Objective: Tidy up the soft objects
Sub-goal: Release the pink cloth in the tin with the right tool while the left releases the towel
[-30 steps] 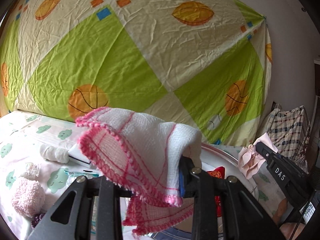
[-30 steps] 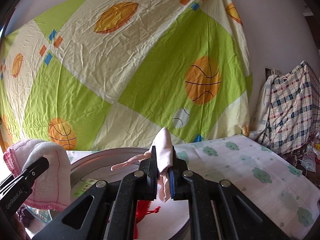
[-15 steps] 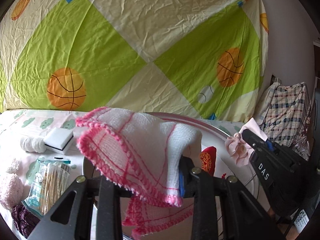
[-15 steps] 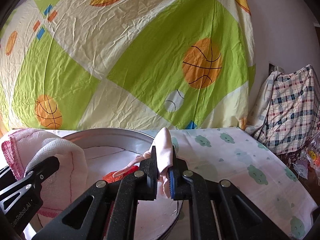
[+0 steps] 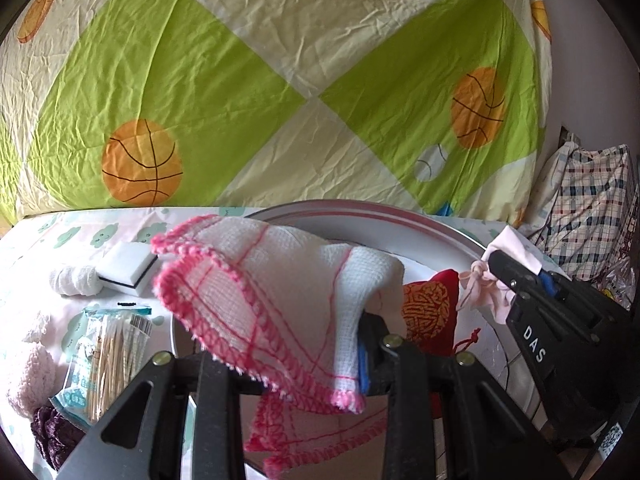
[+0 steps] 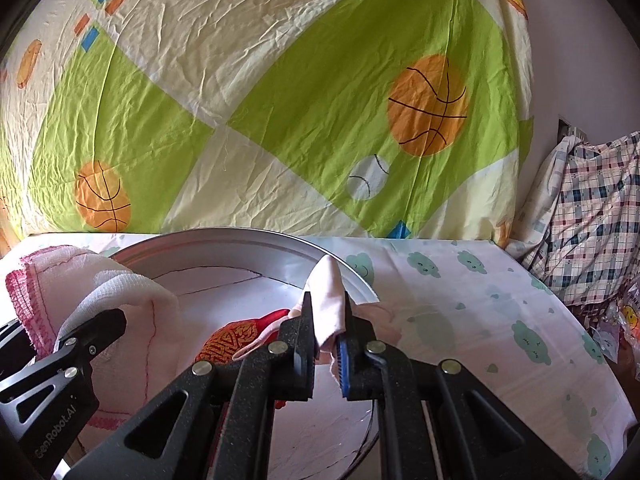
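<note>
The left gripper (image 5: 280,364) is seen clamped on a white cloth (image 5: 276,292) with pink crocheted edging, which is draped over its fingers and hangs above the near part of a round metal basin (image 5: 360,216). The right gripper (image 6: 326,344) is pressed together on a pale pink cloth (image 6: 329,300), held over the basin's right rim. "DAS" is read on the right gripper's side in the left view, and "GenRobot.AI" on the left gripper's side in the right view. One red pouch (image 5: 430,308) with gold patterning lies inside the basin, between the two grippers. Left of the basin, a packet of cotton swabs (image 5: 102,360), one white sponge (image 5: 126,266) and one white roll (image 5: 74,280) are laid on the cloud-print sheet (image 6: 480,308); right of it that sheet is left open. Behind, a basketball-print sheet (image 6: 280,100) is hung.
</note>
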Demonstrator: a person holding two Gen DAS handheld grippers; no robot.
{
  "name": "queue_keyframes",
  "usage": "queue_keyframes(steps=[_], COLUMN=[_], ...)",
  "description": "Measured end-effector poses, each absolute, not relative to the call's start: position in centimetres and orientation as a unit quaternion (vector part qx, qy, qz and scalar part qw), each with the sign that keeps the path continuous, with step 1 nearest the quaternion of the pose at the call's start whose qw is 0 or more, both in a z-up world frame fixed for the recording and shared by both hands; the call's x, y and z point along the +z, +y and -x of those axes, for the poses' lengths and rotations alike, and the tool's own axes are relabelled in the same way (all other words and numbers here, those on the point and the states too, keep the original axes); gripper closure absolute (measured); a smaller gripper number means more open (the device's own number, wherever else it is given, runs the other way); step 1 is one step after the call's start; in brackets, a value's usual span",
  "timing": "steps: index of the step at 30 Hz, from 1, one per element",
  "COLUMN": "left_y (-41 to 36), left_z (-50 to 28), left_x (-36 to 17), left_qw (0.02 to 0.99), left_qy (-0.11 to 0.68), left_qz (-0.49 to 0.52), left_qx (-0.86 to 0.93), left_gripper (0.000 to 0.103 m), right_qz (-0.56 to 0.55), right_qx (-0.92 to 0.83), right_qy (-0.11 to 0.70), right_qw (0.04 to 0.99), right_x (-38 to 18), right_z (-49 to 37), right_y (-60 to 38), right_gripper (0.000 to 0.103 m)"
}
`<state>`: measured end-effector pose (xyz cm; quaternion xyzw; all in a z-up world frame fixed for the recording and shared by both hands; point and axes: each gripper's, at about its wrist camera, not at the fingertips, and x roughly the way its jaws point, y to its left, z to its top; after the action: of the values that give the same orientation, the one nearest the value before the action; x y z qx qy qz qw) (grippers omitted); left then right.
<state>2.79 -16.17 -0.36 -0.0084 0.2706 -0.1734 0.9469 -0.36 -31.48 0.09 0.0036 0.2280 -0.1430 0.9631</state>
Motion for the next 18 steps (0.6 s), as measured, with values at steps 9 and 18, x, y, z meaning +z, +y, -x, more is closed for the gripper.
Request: queue_keyframes(steps=[9, 18], left_y=[-15.2, -14.1], left_z=[-1.8, -0.9], left_x=[0.3, 1.2], left_qw=[0.96, 0.973], left_qy=[0.242, 0.197], left_qz=[0.017, 0.018], left_qx=[-0.143, -0.116], left_gripper=[0.0, 0.0], right_qz=[-0.032, -0.07], right_qx=[-0.141, -0.175], right_qy=[0.162, 0.121], right_qw=[0.976, 0.975], right_x=[1.3, 2.2], right_z=[2.5, 3.8], right_y=[-31.6, -32.8], right_gripper=[0.026, 0.019])
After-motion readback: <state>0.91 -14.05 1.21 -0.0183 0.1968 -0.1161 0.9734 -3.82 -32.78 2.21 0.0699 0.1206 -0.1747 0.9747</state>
